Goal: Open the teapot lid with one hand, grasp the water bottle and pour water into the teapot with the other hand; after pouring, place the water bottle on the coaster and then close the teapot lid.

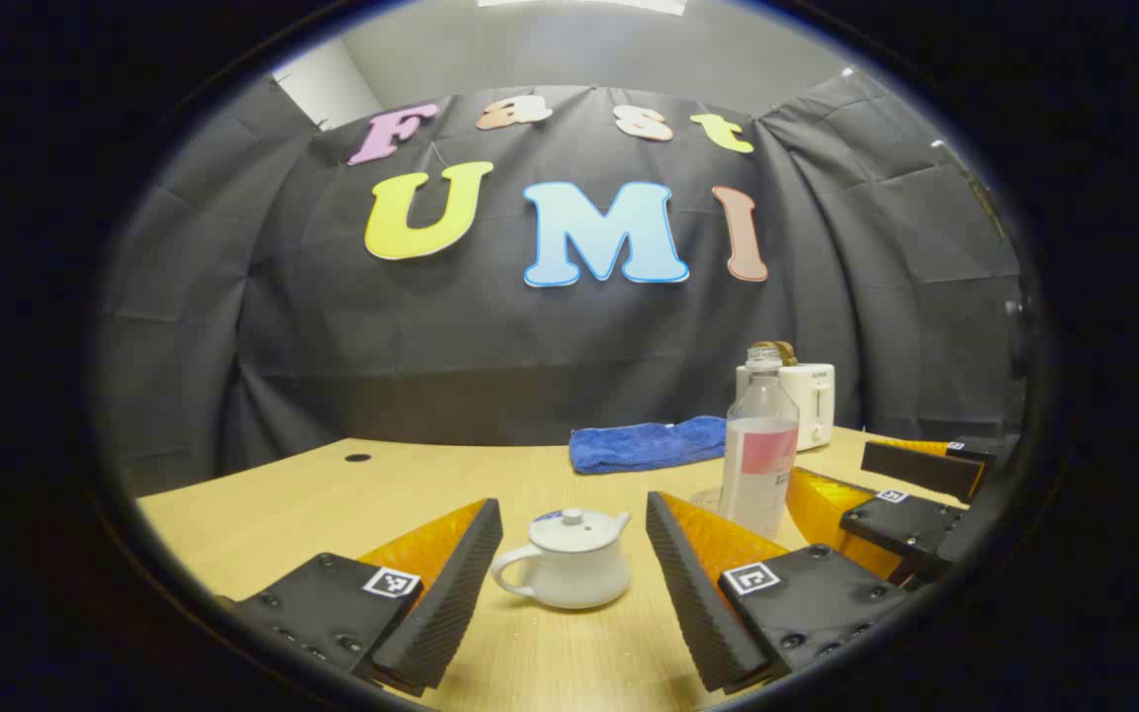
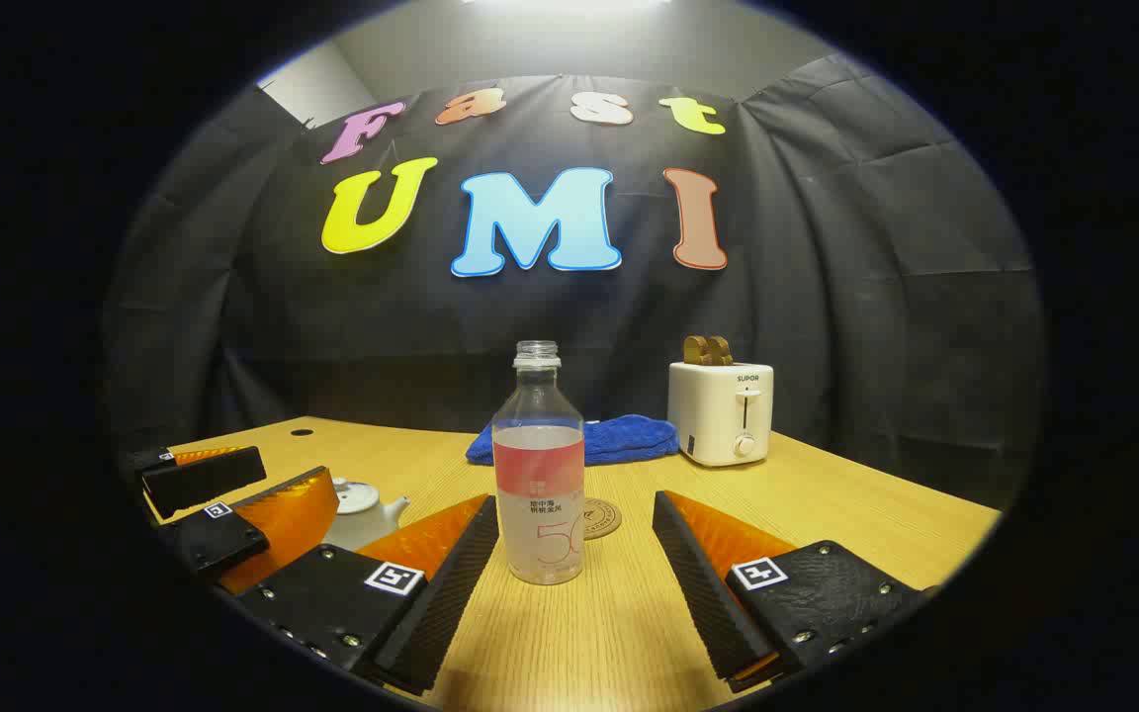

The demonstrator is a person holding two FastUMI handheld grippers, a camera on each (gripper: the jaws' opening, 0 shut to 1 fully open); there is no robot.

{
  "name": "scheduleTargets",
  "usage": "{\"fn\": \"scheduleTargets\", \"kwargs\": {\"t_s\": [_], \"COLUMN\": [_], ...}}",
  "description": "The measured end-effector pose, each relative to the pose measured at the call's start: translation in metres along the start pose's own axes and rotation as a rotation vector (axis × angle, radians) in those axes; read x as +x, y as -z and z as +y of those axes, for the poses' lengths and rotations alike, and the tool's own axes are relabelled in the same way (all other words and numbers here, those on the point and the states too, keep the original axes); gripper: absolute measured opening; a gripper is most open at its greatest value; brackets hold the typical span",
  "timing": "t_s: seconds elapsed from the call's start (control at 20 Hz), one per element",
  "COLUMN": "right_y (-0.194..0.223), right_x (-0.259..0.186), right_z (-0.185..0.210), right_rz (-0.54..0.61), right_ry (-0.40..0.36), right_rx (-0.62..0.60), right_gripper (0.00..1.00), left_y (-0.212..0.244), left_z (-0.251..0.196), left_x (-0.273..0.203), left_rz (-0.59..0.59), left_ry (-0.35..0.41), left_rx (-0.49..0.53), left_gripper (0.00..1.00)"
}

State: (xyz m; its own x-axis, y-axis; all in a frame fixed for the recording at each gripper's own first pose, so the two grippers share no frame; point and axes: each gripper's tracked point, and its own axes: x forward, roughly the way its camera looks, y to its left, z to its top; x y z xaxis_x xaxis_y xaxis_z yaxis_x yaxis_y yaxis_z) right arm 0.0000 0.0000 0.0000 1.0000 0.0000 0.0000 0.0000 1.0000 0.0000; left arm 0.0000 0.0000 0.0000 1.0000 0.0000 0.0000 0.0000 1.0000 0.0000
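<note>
While both grippers gape, left gripper (image 1: 569,583) frames a lidded white ceramic teapot (image 1: 567,571); right gripper (image 2: 569,578) frames a capless clear plastic bottle (image 2: 538,475) (part-filled), lower centre, on pale wooden table (image 2: 827,504).

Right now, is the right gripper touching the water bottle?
Apart. The right gripper view shows the right gripper open, table visible between each finger and the water bottle.

Ribbed wedge tongs (image 1: 569,593) on screwed mounts with square tag markers.
</note>
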Motion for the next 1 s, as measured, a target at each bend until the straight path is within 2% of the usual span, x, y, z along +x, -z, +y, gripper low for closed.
{"fn": "scheduleTargets", "kwargs": {"t_s": [0.5,0.65,0.85,1.0], "right_y": [0.000,0.000,-0.001,-0.001], "right_x": [0.000,0.000,0.002,0.010], "right_z": [0.000,0.001,-0.001,0.016], "right_rz": [0.001,0.002,-0.001,0.004], "right_ry": [0.000,0.001,0.012,-0.072], "right_rx": [0.001,0.001,0.000,-0.002], "right_gripper": [0.97,0.97,0.97,0.97], "left_y": [0.000,0.003,0.001,0.002], "left_z": [0.000,-0.009,-0.005,-0.010], "left_x": [0.000,0.002,-0.001,0.005], "left_rz": [0.001,0.011,0.001,0.007], "left_ry": [0.001,0.042,0.027,0.055], "left_rx": [0.001,0.007,-0.004,0.001], "left_gripper": [0.96,0.96,0.98,0.97]}}
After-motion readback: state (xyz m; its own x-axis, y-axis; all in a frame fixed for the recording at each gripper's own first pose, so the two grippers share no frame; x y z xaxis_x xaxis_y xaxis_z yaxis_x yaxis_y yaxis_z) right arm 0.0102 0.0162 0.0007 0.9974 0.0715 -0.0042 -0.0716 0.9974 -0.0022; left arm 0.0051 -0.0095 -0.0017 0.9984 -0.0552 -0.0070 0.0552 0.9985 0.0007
